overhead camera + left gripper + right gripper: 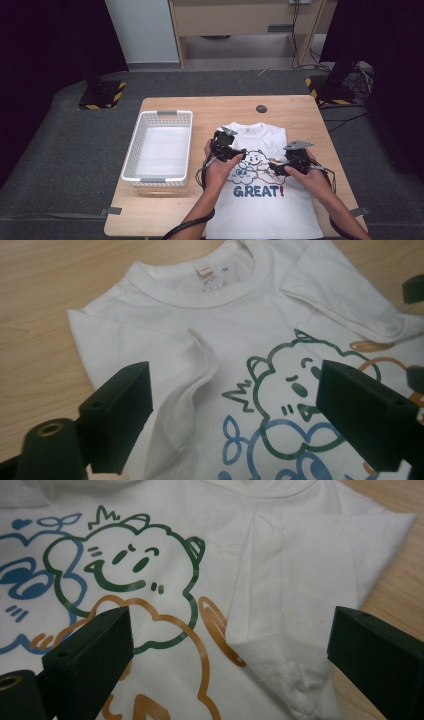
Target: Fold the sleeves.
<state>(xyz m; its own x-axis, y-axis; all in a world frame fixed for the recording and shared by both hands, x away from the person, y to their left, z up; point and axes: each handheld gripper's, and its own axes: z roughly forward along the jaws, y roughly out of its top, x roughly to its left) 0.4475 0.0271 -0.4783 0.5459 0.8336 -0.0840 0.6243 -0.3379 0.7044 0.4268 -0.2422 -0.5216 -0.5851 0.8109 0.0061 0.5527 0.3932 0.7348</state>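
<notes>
High view, T-shirt: a white T-shirt (265,200) with a cartoon cloud print and the word "GREAT!" is lying face up on the wooden tabletop (300,107), collar pointing away from the person, both sleeves folded inward.
High view, left tool: the left tool (239,152) is hovering over the shirt's left shoulder area, held in the person's left hand (216,167).
High view, right tool: the right tool (276,167) is sitting over the right side of the print, held in the right hand (310,176).
High view, basket: a white plastic basket (131,152) is standing to the left of the shirt, well apart from both tools.
Left gripper view: the jaws are standing wide apart and released, gripping nothing; the folded left sleeve (197,370) is lying below them, by the green cloud face (295,385).
Right gripper view: the jaws are standing wide apart and released, gripping nothing; the folded right sleeve (300,600) is lying flat between them.
</notes>
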